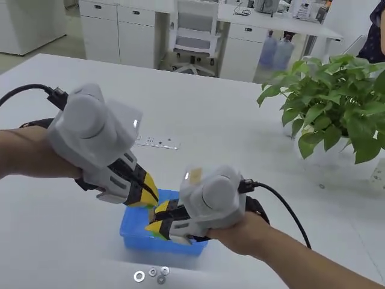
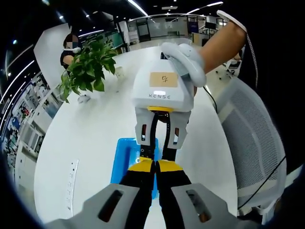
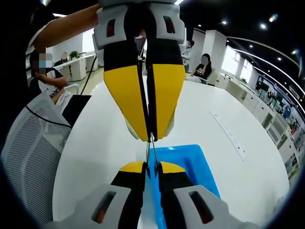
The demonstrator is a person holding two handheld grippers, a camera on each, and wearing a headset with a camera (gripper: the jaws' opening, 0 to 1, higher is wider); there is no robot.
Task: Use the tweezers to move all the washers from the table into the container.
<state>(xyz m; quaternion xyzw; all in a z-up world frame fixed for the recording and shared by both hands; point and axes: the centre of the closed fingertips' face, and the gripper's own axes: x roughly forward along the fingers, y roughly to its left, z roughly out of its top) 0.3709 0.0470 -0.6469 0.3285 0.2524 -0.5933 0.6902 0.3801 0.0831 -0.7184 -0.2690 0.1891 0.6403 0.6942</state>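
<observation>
We see the blue container (image 1: pixel 137 236) near the front of the white table (image 1: pixel 240 132). The washers (image 1: pixel 139 276) lie in a small cluster on the table, just beside the container at its 6 o'clock. The two grippers meet tip to tip over the container. The left gripper (image 1: pixel 150 197) reaches in from 10 o'clock and the right gripper (image 1: pixel 155 224) from 3 o'clock. They cover the inside of the container, so we cannot tell what lies in it. In the right gripper view the thin metal tweezers (image 3: pixel 150 150) run between the two claws. The left claw's yellow pads hang from 12 o'clock and are pressed together on one end. The right claw's tips rise from 6 o'clock and are drawn in tight on the two tines, with the container's blue beneath. A flush power strip (image 1: pixel 157 142) sits at the container's 12 o'clock, and a leafy plant (image 1: pixel 337 102) stands well apart at 2 o'clock.
</observation>
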